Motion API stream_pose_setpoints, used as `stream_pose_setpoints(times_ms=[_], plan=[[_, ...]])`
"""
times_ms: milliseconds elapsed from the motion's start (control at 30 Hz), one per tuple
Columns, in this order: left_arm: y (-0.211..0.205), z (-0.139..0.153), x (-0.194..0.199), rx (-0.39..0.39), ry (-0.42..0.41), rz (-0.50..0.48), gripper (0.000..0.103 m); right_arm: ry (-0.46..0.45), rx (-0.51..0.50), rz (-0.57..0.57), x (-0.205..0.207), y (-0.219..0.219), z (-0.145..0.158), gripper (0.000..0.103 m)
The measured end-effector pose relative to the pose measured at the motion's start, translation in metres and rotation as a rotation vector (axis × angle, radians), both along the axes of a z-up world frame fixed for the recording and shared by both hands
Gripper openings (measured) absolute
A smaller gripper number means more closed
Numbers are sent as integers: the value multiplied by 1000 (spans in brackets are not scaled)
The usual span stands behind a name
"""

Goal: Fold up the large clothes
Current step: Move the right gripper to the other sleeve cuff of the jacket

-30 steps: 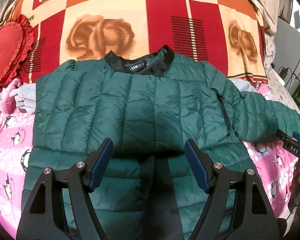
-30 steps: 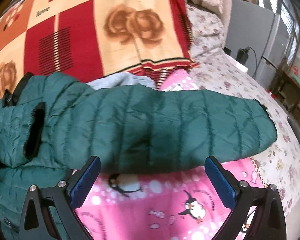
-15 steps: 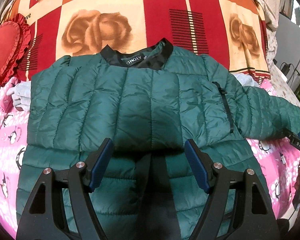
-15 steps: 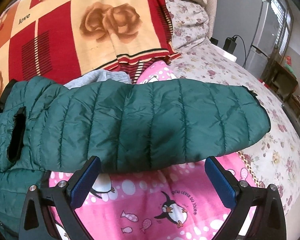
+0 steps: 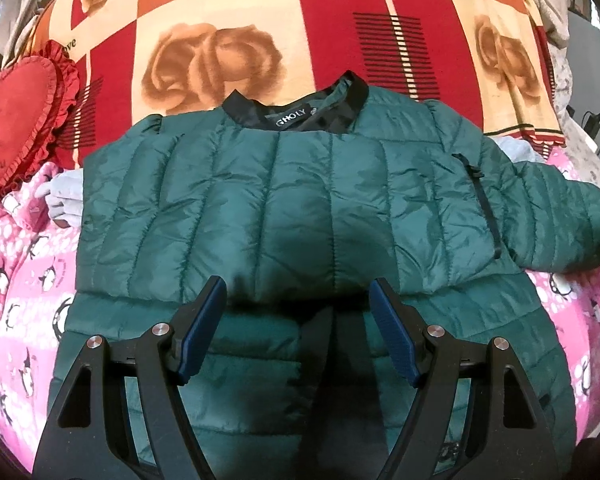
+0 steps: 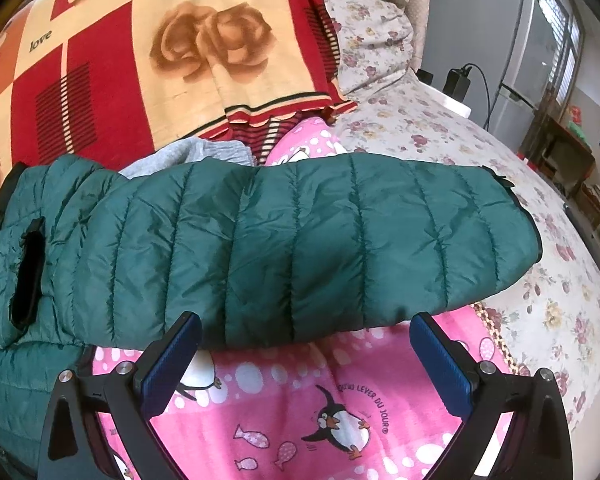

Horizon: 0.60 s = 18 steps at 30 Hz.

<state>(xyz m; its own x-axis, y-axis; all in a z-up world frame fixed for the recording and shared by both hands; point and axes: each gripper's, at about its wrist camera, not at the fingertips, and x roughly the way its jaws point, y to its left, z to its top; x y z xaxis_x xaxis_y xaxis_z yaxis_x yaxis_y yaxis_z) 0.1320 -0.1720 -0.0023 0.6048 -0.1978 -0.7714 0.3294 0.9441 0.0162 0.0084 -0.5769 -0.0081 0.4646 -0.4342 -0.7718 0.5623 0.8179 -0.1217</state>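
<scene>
A dark green quilted puffer jacket (image 5: 284, 208) lies flat on the bed, black collar (image 5: 296, 114) at the far side. One sleeve is folded across the chest; the other sleeve (image 6: 320, 244) stretches out to the right, its cuff (image 6: 516, 208) over the floral sheet. My left gripper (image 5: 298, 300) is open and empty, hovering over the jacket's lower middle. My right gripper (image 6: 306, 336) is open and empty, just in front of the near edge of the outstretched sleeve.
A pink penguin-print blanket (image 6: 300, 412) lies under the jacket. A red and cream rose blanket (image 5: 284, 32) lies behind. A red heart cushion (image 5: 16, 120) sits at the far left. Grey cloth (image 6: 192, 154) peeks out behind the sleeve. A fridge (image 6: 500, 52) stands beyond the bed.
Both grippers have drawn back slightly and shifted right, so more of the jacket and sleeve shows. The jacket itself has not moved. Both grippers stay open.
</scene>
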Motion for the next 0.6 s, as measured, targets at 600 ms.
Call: stream_pose_setpoints(times_ms=[600], plan=[[8,-11,9,52,10,60,74,27,14,1,4,-2,-5,102]])
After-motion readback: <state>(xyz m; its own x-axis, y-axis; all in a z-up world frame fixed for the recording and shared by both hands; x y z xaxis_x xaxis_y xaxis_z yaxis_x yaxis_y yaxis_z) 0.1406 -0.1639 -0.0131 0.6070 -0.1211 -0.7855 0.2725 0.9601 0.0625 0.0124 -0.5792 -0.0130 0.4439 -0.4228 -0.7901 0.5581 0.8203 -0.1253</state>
